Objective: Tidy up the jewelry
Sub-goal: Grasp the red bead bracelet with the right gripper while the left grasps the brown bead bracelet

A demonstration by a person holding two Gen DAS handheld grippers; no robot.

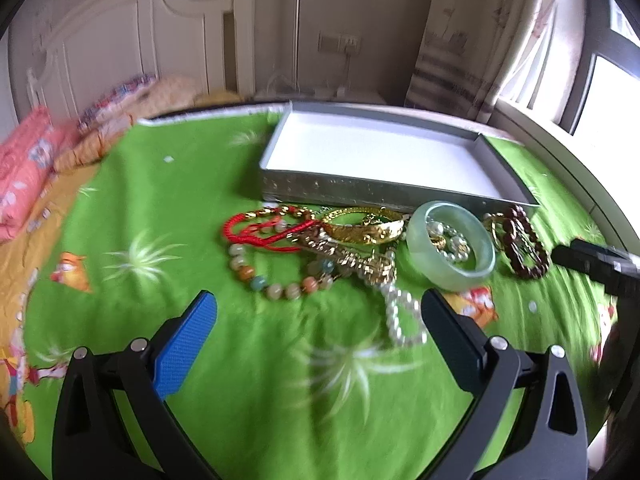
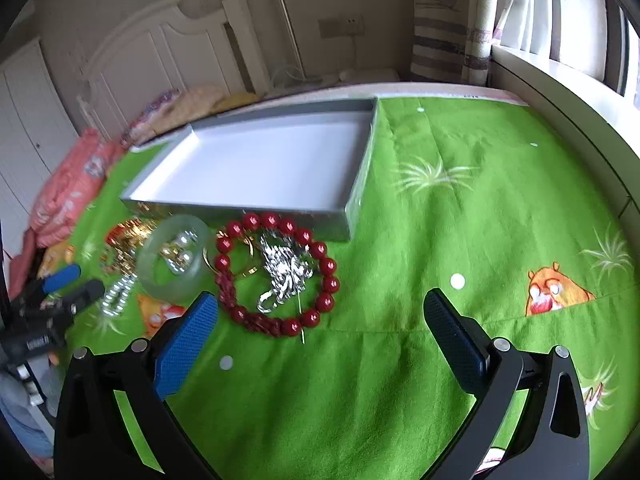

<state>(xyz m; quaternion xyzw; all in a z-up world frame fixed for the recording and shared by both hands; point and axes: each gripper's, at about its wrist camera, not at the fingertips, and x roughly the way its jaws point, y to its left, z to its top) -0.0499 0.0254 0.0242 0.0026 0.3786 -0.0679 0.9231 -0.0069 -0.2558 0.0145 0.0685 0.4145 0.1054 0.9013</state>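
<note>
Right wrist view: seemingly bare white-floored tray (image 2: 352, 220), jewelry heap (image 2: 224, 268) just outside.

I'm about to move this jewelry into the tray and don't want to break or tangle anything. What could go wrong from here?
1. The gold chains, red cord bracelet and pearl strand lie tangled, so lifting one may drag the others.
2. The jade bangle rests tilted with small pieces inside it; these could spill, and the smooth bangle might slip from the pads.
3. The silver chain sits inside the red bead bracelet, so a grasp may snag both.
</note>
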